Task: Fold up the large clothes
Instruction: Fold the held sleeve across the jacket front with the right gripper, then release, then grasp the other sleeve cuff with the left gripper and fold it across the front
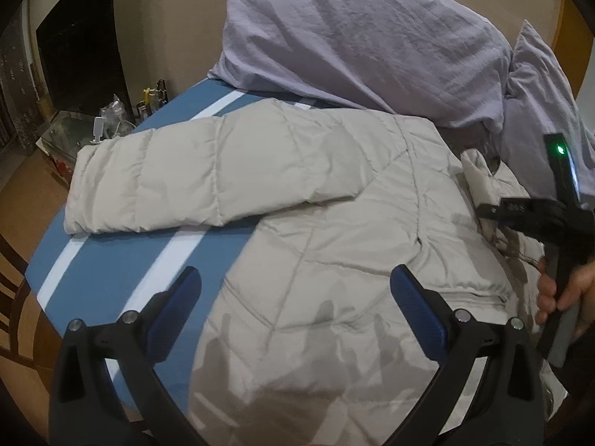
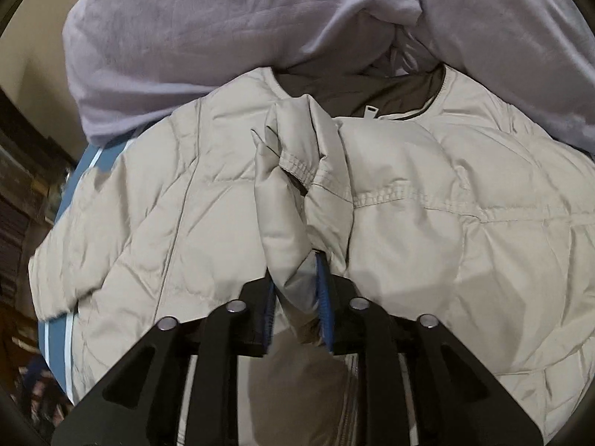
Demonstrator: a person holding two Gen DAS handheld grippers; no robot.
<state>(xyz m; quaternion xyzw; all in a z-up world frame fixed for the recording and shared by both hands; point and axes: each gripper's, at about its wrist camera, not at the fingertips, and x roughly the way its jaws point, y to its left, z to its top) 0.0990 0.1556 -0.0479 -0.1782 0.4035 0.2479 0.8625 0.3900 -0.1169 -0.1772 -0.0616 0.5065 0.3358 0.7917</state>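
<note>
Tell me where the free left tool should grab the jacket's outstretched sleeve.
Take the sleeve at its cuff end, the free edge farthest from the body, coming from the left over the striped bed. It lies flat and straight; the left tool is open.

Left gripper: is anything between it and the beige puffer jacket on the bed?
Nothing visible. The left gripper hangs open right over the jacket, bare fabric between its fingers. The sleeve lies stretched out to the left over the striped blue sheet. The right gripper is shut on the cuff.
</note>
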